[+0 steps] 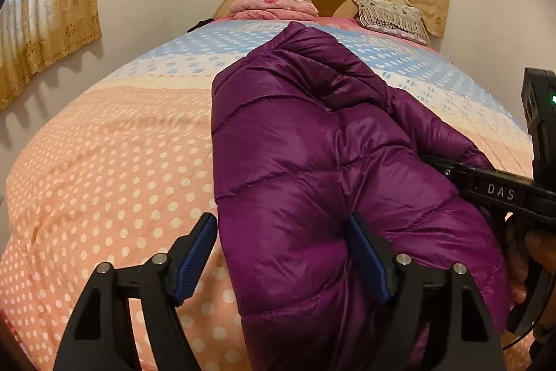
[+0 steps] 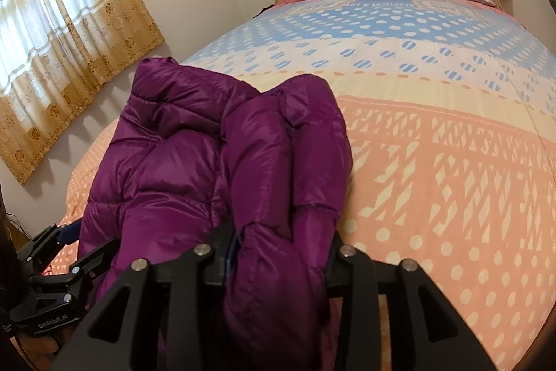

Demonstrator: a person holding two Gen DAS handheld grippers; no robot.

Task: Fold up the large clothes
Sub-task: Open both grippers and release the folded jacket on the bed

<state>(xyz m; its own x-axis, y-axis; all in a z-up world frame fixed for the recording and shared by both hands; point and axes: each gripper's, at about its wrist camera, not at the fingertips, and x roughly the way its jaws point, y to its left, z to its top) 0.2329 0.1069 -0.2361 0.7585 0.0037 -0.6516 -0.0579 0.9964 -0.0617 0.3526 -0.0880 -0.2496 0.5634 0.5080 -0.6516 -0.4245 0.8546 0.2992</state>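
- On the polka-dot quilted bed (image 1: 104,162), shiny purple quilted puffer jacket (image 1: 295,162) lies bunched.
- left gripper (image 1: 278,252) fingers spread wide, straddling its edge.
- right gripper (image 2: 278,249) fingers pinch a puffy fold; I'd lift slowly, squeezing air out.

My right tool (image 2: 278,252) has a thick fold of the purple puffy jacket (image 2: 222,162) stuffed between its two black fingers, so they stand apart around it. The jacket lies bunched up on the bed (image 2: 434,145), which has a pink and blue dotted cover. I see my left tool (image 2: 66,232) at the jacket's left edge.
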